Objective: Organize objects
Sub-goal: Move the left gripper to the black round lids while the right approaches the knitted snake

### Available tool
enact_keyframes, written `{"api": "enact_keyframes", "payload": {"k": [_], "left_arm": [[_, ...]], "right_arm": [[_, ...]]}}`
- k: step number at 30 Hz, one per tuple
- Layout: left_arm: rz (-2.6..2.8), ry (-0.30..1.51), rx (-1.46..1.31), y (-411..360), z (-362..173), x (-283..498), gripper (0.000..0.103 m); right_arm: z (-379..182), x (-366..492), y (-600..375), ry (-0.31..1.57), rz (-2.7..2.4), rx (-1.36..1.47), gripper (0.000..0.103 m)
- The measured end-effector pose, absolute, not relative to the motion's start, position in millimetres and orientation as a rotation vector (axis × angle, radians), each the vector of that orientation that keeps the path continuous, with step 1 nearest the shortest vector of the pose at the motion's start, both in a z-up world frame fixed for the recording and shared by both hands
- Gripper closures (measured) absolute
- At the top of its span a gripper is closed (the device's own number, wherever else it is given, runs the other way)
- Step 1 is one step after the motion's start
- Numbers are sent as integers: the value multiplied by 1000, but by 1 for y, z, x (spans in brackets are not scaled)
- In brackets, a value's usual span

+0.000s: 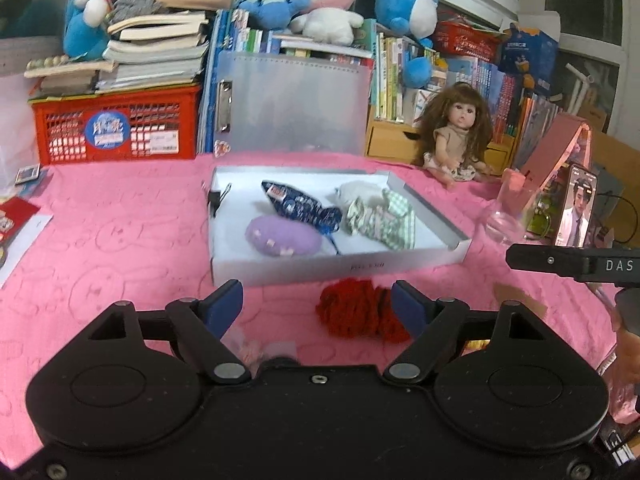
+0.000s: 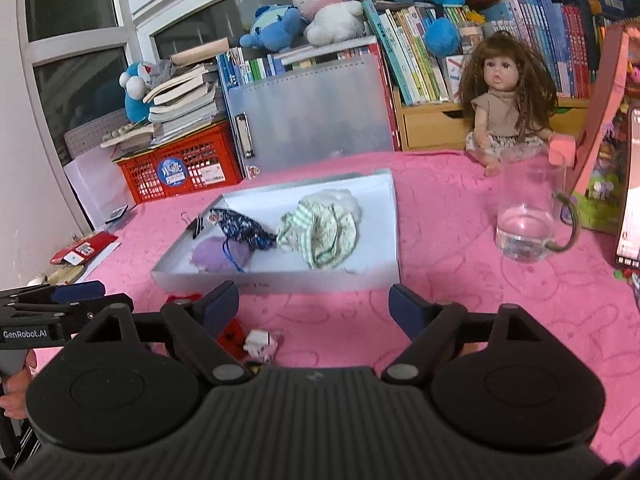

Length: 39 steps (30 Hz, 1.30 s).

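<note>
Right now my left gripper (image 1: 318, 306) and right gripper (image 2: 314, 306) both gape, empty. Red yarn (image 1: 360, 314) lies just ahead of the left, short of the tray (image 1: 340, 268) that holds the pouches. I judge pickup comes next: close on yarn, lift over the rim.

- The left gripper (image 1: 318, 306) points forward and somewhat downward over the near edge of the table, its jaws standing wide apart with nothing pressed between the blue pads (image 1: 224, 306).
- The right gripper (image 2: 314, 306) is tilted down about the same, jaws spread wide, blue pads (image 2: 406, 308) gripping nothing.
- The two grippers are side by side: each shows at the edge of the other's view.
- A bit of a hand (image 2: 16, 392) shows beneath the left gripper's body at the left edge of the right wrist view.
</note>
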<state>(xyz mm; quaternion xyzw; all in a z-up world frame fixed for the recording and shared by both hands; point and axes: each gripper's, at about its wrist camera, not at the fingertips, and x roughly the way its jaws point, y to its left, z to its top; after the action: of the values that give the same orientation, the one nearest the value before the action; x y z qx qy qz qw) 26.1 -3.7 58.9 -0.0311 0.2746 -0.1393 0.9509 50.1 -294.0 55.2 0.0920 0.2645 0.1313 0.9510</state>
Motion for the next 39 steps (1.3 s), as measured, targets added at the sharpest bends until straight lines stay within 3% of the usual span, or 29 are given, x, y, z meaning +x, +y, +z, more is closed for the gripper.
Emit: {"api": "enact_keyframes", "payload": {"k": [39], "left_arm": [[-289,658,-25,3,1,-20,23]], "right_arm": [[6,34,-262,620,323,38,13]]}}
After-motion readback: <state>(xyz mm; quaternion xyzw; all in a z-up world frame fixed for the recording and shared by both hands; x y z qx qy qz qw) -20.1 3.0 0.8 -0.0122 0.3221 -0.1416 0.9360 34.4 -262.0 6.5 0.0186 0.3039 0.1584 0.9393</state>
